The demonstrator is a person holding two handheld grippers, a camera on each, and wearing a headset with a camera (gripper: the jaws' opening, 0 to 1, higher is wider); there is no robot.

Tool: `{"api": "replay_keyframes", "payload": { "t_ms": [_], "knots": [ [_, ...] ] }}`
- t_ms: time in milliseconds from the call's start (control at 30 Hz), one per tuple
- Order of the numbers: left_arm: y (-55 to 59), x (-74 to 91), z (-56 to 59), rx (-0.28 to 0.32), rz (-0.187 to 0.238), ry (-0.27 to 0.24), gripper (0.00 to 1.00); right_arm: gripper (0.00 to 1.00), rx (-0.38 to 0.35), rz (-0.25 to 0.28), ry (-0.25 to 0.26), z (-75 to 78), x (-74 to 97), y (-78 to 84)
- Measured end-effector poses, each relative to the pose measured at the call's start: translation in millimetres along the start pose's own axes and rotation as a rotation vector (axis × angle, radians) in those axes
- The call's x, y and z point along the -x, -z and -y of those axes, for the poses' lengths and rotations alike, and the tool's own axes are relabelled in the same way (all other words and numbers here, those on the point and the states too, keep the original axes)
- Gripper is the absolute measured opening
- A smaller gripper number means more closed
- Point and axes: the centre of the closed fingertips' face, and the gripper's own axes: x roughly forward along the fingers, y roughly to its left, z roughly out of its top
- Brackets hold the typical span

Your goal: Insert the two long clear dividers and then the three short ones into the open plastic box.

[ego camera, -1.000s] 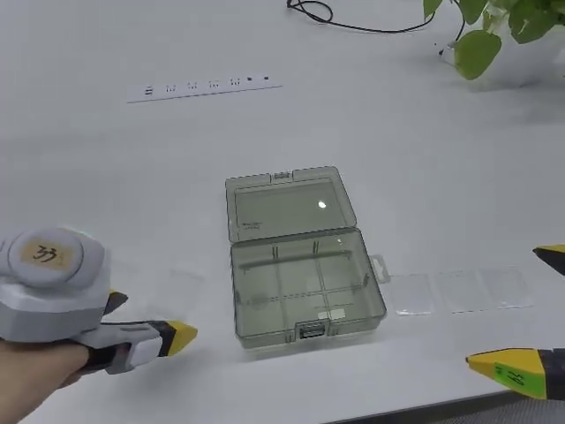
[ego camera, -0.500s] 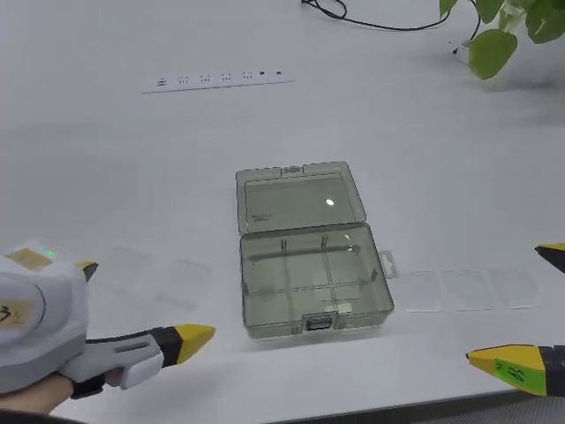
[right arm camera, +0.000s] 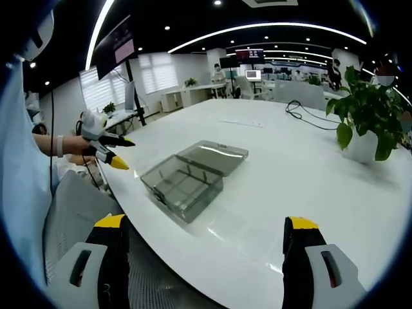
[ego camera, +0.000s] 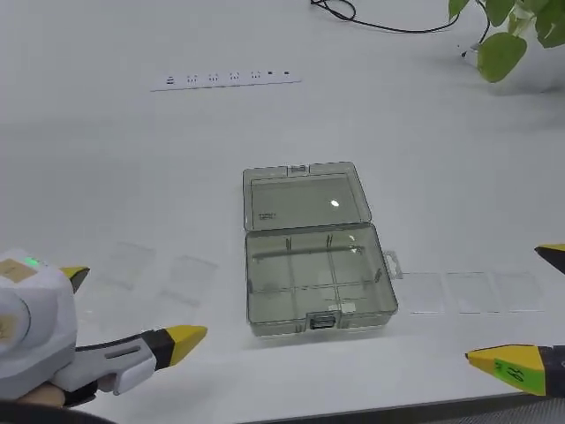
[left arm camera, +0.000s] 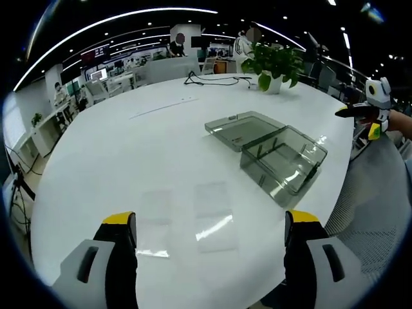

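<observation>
The open smoky plastic box (ego camera: 320, 276) lies mid-table with its lid (ego camera: 305, 196) flat behind it; thin ribs show inside. Two clear dividers (ego camera: 190, 278) (ego camera: 128, 265) rest left of it, and three smaller clear ones (ego camera: 419, 291) (ego camera: 470, 291) (ego camera: 516, 290) sit in a row to its right. My left gripper (ego camera: 131, 309) hovers open at the near left, just short of the left-hand dividers (left arm camera: 214, 206). My right gripper (ego camera: 525, 307) stands open at the near right, beside the small dividers. Each gripper view has the box (left arm camera: 283, 161) (right arm camera: 182, 183) ahead between empty jaws.
A white power strip (ego camera: 225, 79) lies at the far side, with a black cable (ego camera: 371, 22) and a potted plant (ego camera: 503, 44) at the back right. The table's near edge runs just below both grippers.
The head view has drifted, so the box sits a little further right. My left gripper has sunk toward the near left corner, uncovering the two dividers on the left. The right gripper holds still.
</observation>
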Motion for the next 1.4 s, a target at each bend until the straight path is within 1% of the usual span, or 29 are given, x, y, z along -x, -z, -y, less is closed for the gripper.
{"api": "replay_keyframes", "payload": {
  "t_ms": [67,267,533,667,767,800,900,1000,1033,1100,1133,1267,1333,1400],
  "knots": [
    [0.1,-0.7,1.6,-0.002,-0.007,0.005,0.97,1.0,-0.001,0.001,-0.002,-0.5,0.0,-0.3],
    [-2.7,-1.7,3.3,-0.006,-0.004,0.013,0.96,1.0,-0.001,-0.003,0.0,-0.5,0.5,-0.1],
    [0.0,-3.8,7.5,-0.018,-0.032,0.029,0.91,1.0,0.001,-0.008,0.0,0.7,0.9,-0.6],
    [-0.1,-5.8,6.8,-0.026,-0.058,0.032,0.86,1.0,0.004,-0.011,-0.003,0.0,0.6,-1.0],
    [-0.6,-8.3,5.3,-0.057,-0.09,0.033,0.81,1.0,0.008,-0.014,-0.006,-1.0,0.2,-1.3],
    [-0.1,-9.5,3.0,-0.062,-0.106,0.025,0.8,1.0,0.009,-0.014,-0.006,-1.0,0.2,-1.4],
    [0.0,-13.2,0.9,-0.068,-0.124,0.025,0.77,1.0,0.01,-0.014,-0.006,-0.7,0.2,-1.1],
    [6.2,-17.6,-3.2,-0.072,-0.171,0.019,0.7,1.0,0.01,-0.017,-0.005,-0.7,0.6,-0.3],
    [7.2,-20.0,-4.0,-0.075,-0.18,0.023,0.69,1.0,0.008,-0.017,-0.005,-0.7,0.9,0.0],
    [11.4,-21.6,-5.0,-0.077,-0.214,0.028,0.66,1.0,0.007,-0.017,-0.005,-0.7,1.5,0.8],
    [12.2,-22.5,-5.0,-0.083,-0.224,0.032,0.65,1.0,0.006,-0.019,-0.003,-0.4,2.0,1.5],
    [15.0,-23.9,-6.2,-0.072,-0.254,0.04,0.59,1.0,-0.001,-0.018,0.001,0.2,3.3,3.2],
    [16.4,-24.3,-5.0,-0.06,-0.264,0.047,0.56,1.0,-0.003,-0.02,0.003,0.3,3.6,4.2],
    [19.1,-26.4,-1.0,-0.05,-0.277,0.059,0.54,1.0,-0.009,-0.02,0.003,-0.2,3.4,5.4]
  ]
}}
